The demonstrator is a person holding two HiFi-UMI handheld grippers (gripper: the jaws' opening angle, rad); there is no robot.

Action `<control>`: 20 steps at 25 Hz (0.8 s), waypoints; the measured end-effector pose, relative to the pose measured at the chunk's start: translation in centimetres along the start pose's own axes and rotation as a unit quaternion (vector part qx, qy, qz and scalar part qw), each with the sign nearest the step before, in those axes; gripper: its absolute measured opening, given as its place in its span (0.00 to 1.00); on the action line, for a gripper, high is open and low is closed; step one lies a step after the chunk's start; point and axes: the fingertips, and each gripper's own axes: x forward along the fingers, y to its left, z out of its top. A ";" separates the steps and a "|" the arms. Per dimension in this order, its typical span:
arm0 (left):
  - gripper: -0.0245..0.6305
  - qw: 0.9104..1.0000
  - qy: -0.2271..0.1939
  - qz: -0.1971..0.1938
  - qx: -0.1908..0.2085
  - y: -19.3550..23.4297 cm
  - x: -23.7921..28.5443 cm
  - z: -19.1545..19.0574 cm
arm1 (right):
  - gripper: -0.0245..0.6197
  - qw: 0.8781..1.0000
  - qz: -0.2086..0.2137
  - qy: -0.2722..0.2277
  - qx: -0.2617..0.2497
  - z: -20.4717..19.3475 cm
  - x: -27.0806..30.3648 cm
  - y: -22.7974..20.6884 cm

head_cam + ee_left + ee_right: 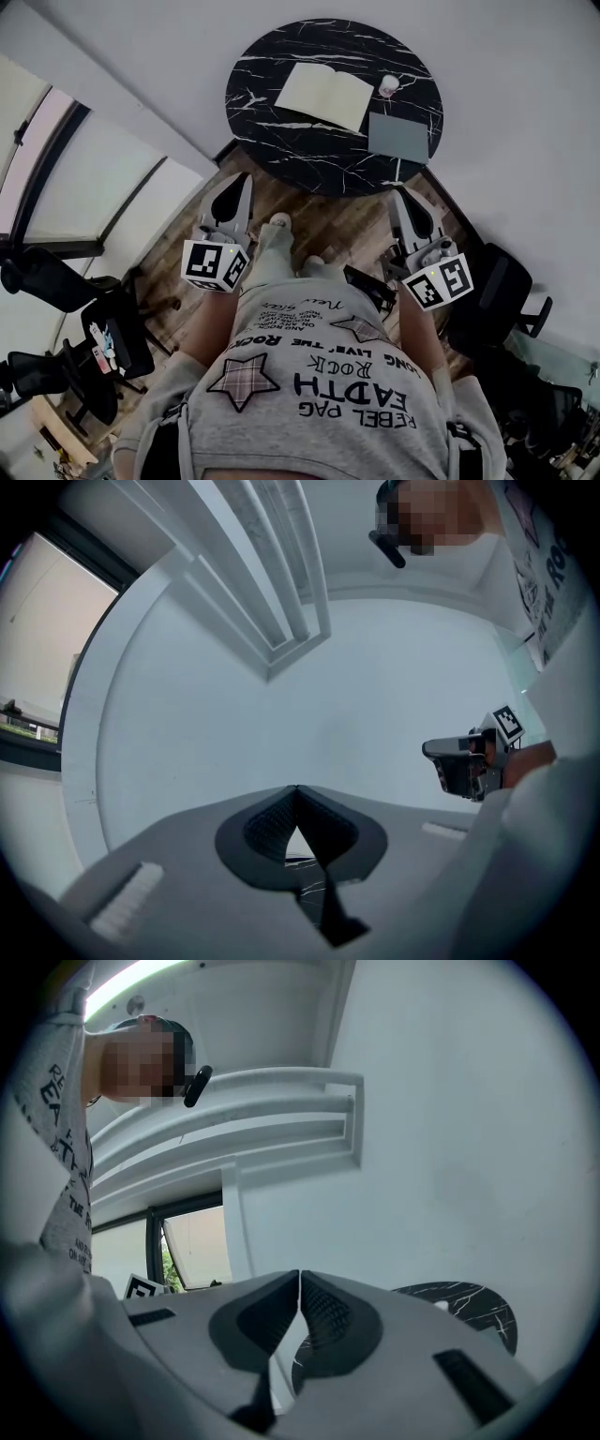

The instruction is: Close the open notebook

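Head view: the round black marbled surface (281, 150) lies at 12 o'clock, past the person's feet on the wooden floor. The open notebook (323, 96) lies flat near its middle, pages up. A grey pad (398, 137) sits just beside it at 4 o'clock, and a small white object (388, 85) is near its corner at 2 o'clock. The left tongs (242, 180) and right tongs (401, 195) both point toward the surface, well apart from the notebook and short of the rim.

Left gripper view: the left tongs (297, 794) are clenched tip to tip with nothing between them. A sliver of the marbled top shows below them, and the other tool is at 3 o'clock.

Right gripper view: the right tongs (299, 1279) are likewise clenched and empty. The surface edge shows at 4 o'clock.

The main risk, as I judge it, is arriving with both tips shut. A blunt closed tip may shove the notebook across the smooth marble rather than get under a cover. A sliding notebook could bump the grey pad or knock the small white object toward the rim. Catching only a few loose pages could crease them and leave the cover lying open. Without the other tongs pinning the far half, the book may pivot instead of folding.
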 end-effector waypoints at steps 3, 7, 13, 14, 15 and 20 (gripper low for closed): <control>0.05 1.000 0.000 -0.011 -0.003 0.8 2.5 -0.3 | 0.06 1.000 -0.014 -0.003 -0.004 0.2 1.2 -1.7; 0.05 0.999 -0.004 -0.040 -0.001 2.1 6.5 0.1 | 0.06 0.999 -0.041 -0.013 -0.010 0.6 3.4 -3.9; 0.05 0.997 -0.018 -0.080 0.014 5.9 13.5 2.3 | 0.06 0.996 -0.074 -0.042 -0.022 2.3 8.7 -6.4; 0.05 0.996 -0.020 -0.084 0.013 6.5 14.5 2.6 | 0.06 0.996 -0.077 -0.043 -0.023 2.4 9.6 -6.7; 0.05 0.996 -0.021 -0.089 0.012 7.2 15.5 2.8 | 0.06 0.996 -0.079 -0.044 -0.024 2.6 10.5 -7.1; 0.05 0.993 -0.012 -0.119 0.007 9.5 19.6 2.5 | 0.06 0.992 -0.111 -0.045 -0.025 2.5 13.6 -8.8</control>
